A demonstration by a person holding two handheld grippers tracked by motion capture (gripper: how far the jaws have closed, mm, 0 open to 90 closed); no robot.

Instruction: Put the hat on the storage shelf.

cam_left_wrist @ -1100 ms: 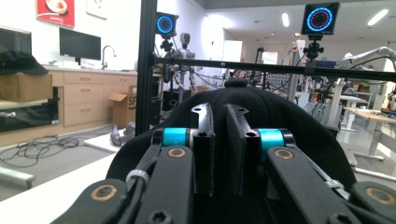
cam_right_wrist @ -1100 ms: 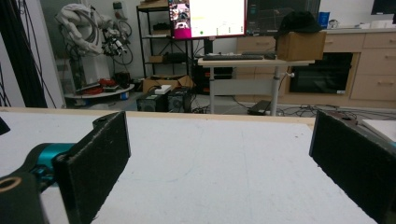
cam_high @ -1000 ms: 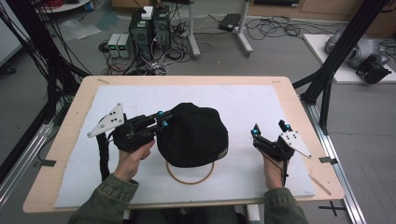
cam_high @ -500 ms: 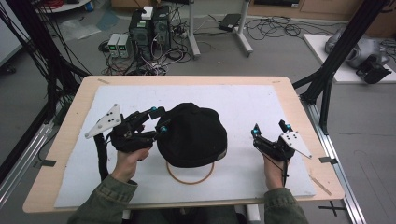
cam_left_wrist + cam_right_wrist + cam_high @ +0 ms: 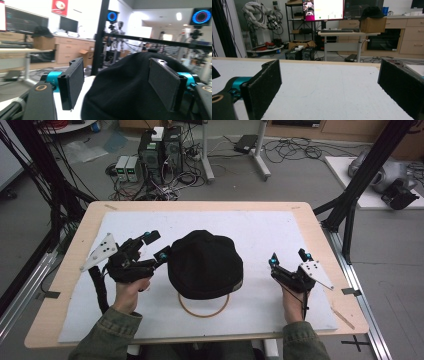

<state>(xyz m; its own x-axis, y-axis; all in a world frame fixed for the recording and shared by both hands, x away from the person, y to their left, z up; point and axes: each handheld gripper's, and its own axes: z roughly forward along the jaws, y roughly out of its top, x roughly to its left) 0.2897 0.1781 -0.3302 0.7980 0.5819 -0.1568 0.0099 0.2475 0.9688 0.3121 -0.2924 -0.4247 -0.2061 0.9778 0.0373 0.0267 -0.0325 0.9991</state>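
High view: black hat (image 5: 205, 265) sits mid-bench over a wooden ring (image 5: 204, 306), left gripper (image 5: 156, 246) spread wide at its left edge, probably lining up a grab; right gripper (image 5: 287, 261) rests apart on the white mat (image 5: 260, 230). Left gripper view: jaws released, hat (image 5: 130, 87) between them, not pinched. Right gripper view: jaws released, nothing between, likely idle.
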